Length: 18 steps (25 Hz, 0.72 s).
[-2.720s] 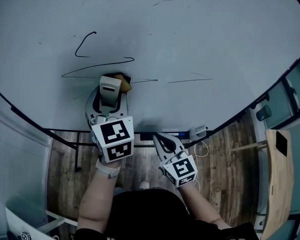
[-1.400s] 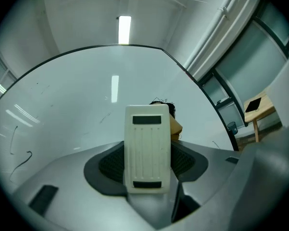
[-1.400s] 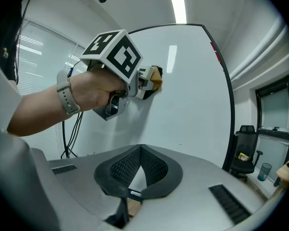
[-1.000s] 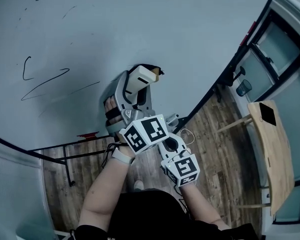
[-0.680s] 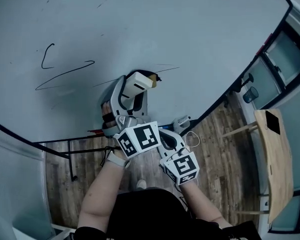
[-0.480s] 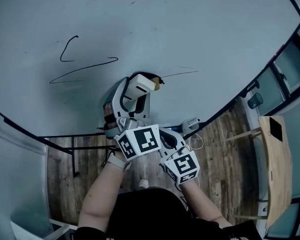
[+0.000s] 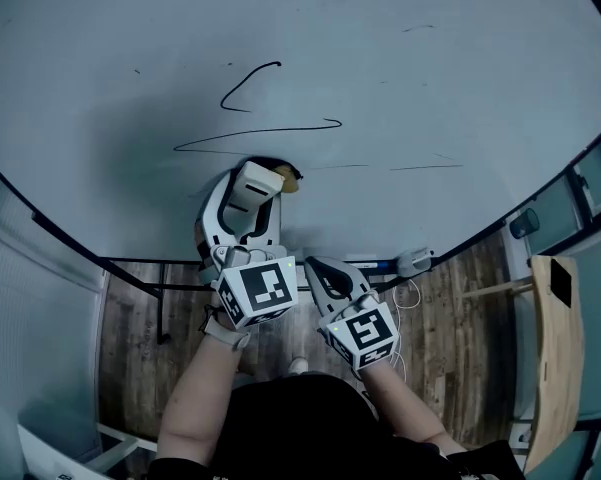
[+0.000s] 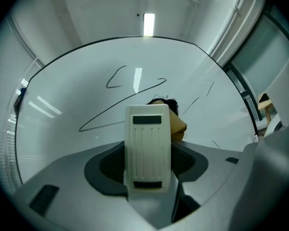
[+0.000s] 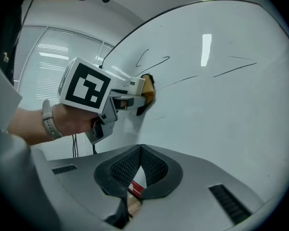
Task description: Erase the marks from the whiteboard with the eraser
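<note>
The whiteboard (image 7: 430,58) carries a hooked black curve (image 7: 248,84), a long black stroke (image 7: 260,136) under it and thin faint lines (image 7: 420,167) to the right. My left gripper (image 7: 263,180) is shut on the eraser (image 7: 285,177), a tan block with dark felt, which is pressed to the board just below the long stroke. In the left gripper view the eraser (image 8: 177,124) shows beside the white finger (image 8: 147,148), with the stroke (image 8: 120,110) up to the left. My right gripper (image 7: 323,277) hangs below the board's lower edge, shut and empty, jaws together (image 9: 141,152).
A white object (image 7: 416,261) and markers sit on the ledge at the board's lower edge. A wooden board (image 7: 557,348) stands at the right over the wood floor (image 7: 450,328). A glass partition (image 7: 30,308) is at the left.
The left gripper has slid the eraser leftward along the board, from right of the marks to just under the long stroke. The right gripper has stayed low and shut.
</note>
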Motion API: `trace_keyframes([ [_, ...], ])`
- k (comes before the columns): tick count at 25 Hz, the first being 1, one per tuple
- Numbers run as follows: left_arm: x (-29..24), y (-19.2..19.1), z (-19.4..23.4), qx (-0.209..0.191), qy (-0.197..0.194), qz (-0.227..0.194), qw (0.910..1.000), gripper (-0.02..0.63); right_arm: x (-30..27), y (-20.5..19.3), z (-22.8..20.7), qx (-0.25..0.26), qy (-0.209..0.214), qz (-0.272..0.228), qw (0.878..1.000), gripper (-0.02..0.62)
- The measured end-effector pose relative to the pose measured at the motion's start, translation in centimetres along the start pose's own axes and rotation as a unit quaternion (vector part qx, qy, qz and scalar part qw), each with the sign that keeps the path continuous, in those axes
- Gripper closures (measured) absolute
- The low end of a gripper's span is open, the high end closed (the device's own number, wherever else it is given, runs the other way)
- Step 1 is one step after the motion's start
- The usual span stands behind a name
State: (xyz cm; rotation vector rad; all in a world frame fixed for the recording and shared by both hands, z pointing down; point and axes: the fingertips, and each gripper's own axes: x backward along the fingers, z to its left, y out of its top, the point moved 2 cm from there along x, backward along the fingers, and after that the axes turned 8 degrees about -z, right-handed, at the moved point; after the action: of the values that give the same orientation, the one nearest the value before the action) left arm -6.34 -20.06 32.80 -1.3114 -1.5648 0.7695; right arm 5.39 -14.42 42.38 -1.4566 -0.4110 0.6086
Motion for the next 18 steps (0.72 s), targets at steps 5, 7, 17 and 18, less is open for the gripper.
trace_keyframes([
  [5, 2.1, -5.1, 5.1, 0.058, 0.026, 0.036, 0.9973, 0.339, -3.0, 0.2, 2.8, 0.003, 0.024, 0.002, 1.000, 0.568],
  [7, 2.9, -6.7, 7.0, 0.074, 0.028, 0.044, 0.9959, 0.337, -4.0, 0.3, 4.1, 0.003, 0.035, 0.003, 0.999, 0.568],
  [17, 5.1, -11.7, 11.4, 0.220, 0.061, 0.096, 0.9688, 0.334, -7.0, -0.3, 6.7, 0.012, 0.060, 0.019, 0.998, 0.568],
  [18, 5.1, -11.7, 11.5, 0.236, 0.062, 0.096, 0.9650, 0.334, -7.1, -0.3, 6.8, 0.012, 0.061, 0.019, 0.998, 0.568],
])
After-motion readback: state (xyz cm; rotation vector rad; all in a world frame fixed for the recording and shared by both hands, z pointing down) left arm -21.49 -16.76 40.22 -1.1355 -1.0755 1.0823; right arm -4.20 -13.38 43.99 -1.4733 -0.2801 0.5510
